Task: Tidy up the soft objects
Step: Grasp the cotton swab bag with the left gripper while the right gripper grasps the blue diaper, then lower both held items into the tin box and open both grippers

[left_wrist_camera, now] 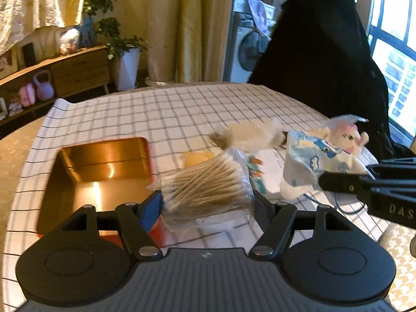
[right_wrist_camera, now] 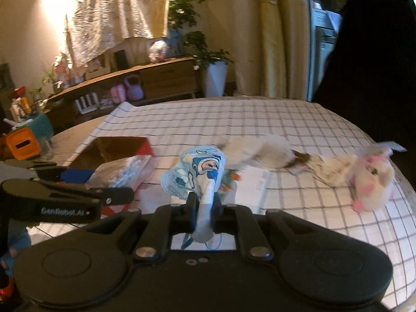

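A round table under a white cloth [left_wrist_camera: 161,114] with a dark grid fills the middle of both views. An open tin [left_wrist_camera: 98,176], red outside and gold inside, sits on the cloth and serves as the landmark here.

The left gripper [left_wrist_camera: 208,197] is clamped on a clear bag of cotton swabs [left_wrist_camera: 208,184], held just right of the tin, near its corner. The right gripper [right_wrist_camera: 204,208] is pinched narrow on a blue cartoon-print mask [right_wrist_camera: 195,171], further right of the tin; its ear loop hangs below the jaws.

Beyond the mask, well right of the tin, a blurred furry piece [right_wrist_camera: 265,153] lies on the cloth, and a pale plush toy with pink marks [right_wrist_camera: 371,179] lies near the table's right edge.

Behind the tin stand a wooden sideboard [left_wrist_camera: 78,70], a potted plant in a white pot [left_wrist_camera: 127,67] and yellow curtains [left_wrist_camera: 182,26]. A washing machine [left_wrist_camera: 247,52] and a window [left_wrist_camera: 395,52] lie off to the right, with a dark garment [left_wrist_camera: 319,46] hanging before them.
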Tool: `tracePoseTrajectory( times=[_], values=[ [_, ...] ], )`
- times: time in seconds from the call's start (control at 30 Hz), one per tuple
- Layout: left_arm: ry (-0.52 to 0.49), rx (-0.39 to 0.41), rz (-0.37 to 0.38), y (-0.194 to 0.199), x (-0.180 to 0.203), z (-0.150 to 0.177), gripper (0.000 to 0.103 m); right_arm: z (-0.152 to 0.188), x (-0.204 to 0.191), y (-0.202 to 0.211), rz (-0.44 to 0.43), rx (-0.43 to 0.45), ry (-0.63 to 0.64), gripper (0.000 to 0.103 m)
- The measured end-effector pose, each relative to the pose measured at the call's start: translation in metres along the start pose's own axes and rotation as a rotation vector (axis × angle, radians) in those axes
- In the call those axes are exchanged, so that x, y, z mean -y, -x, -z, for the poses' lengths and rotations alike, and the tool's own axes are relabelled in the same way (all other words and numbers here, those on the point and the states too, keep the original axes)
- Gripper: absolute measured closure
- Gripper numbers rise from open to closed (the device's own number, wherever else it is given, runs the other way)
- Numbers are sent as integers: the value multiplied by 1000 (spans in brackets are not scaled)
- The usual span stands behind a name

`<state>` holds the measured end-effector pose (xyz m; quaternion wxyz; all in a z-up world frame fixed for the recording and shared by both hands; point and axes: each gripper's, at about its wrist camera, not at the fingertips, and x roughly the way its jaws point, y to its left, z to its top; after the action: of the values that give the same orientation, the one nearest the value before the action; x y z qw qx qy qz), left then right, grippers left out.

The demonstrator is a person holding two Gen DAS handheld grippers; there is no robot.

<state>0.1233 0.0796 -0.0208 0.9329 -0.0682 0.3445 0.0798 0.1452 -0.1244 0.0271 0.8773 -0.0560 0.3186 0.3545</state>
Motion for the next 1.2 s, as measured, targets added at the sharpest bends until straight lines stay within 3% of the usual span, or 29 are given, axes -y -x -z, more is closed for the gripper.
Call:
tracePoseTrajectory(
  times=[0.27,0.57,0.9,1.2],
  values=[
    [32,32,-58,14,-53,-13,31,-18,-46,-17,-56,-4,71,93],
    [98,-15,-89,5,-114,-26,31,-37,-92,-43,-99,-21,119,93],
    [78,-61,-153,-30,-159,-45,31,-49,-136,-82,-134,-76,157,92],
    [64,-138,-114,-77,-175,-57,31,-44,-169,-135,-117,-162,254,92]
  ],
)
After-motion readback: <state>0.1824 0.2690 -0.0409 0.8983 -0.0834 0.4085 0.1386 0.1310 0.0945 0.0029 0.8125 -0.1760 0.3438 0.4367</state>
